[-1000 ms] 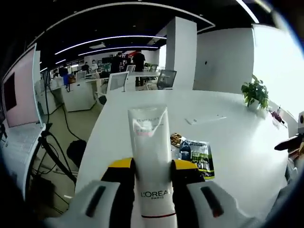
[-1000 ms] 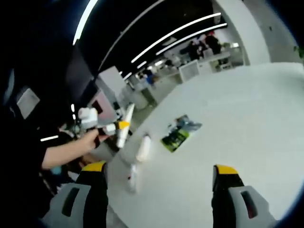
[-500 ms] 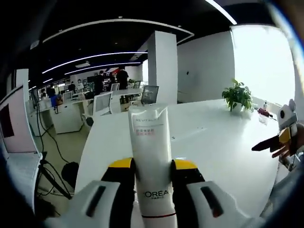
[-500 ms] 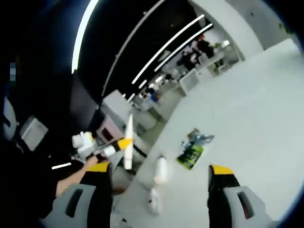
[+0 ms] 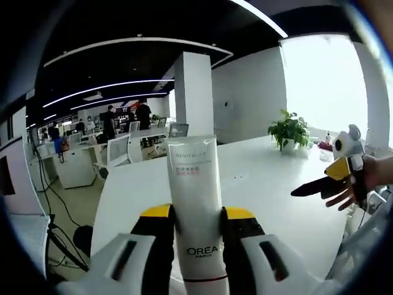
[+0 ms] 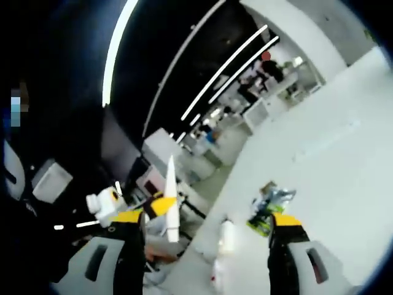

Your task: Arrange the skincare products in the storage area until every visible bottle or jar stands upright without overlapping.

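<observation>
Two yellow-tipped jaws of my left tongs (image 5: 198, 215) clamp a tall white L'Oreal squeeze tube (image 5: 194, 209) at bottom centre, upright above the white worktop (image 5: 258, 178). My right tongs (image 6: 206, 230) gape apart; a white bottle (image 6: 226, 236) stands between them, beside a green sachet (image 6: 265, 212).

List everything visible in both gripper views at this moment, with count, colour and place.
Cream tube: one, white, clamped between the left gripper's jaws, lifted off the table.
Bottles: two, white, near the table edge in the right gripper view; whether upright is unclear.
Sachet: one, green and dark, flat on the table.
Table: one, white.
Potted plant: one, green, far table edge.
Office desks, chairs and people: several, background.
Left gripper: yellow-tipped jaws shut on the tube.
Right gripper: yellow-tipped jaws open, holding nothing.
</observation>
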Demonstrator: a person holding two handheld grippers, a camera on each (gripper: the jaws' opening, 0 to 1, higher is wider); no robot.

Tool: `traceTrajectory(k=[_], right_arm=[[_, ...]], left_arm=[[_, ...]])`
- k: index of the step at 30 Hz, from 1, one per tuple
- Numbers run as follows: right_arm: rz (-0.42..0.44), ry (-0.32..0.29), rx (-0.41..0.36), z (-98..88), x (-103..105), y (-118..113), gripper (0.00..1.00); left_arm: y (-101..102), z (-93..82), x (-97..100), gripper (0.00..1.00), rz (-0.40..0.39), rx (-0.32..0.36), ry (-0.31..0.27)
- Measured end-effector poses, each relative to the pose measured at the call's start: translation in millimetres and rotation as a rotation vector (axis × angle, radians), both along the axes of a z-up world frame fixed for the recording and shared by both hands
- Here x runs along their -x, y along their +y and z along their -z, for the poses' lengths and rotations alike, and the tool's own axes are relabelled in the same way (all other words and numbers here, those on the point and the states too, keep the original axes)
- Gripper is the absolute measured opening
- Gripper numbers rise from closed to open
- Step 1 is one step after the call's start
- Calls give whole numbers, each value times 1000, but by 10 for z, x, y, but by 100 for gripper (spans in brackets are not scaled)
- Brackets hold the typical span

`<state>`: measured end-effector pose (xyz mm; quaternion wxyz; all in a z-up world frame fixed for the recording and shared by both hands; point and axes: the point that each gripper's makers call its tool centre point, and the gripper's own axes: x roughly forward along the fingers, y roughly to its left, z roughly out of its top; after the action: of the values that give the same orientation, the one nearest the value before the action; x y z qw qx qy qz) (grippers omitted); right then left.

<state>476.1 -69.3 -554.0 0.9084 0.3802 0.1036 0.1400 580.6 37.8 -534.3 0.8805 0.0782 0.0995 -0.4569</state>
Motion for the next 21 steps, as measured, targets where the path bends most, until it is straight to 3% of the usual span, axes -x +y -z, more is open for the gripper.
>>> traceTrajectory(k=[9, 21], right_arm=[[-65, -5, 0, -83, -121, 270, 83], [-150, -70, 7, -394, -284, 560, 78]], left_arm=[[-146, -48, 321, 25, 90, -16, -17], [-277, -101, 716, 25, 189, -51, -57]])
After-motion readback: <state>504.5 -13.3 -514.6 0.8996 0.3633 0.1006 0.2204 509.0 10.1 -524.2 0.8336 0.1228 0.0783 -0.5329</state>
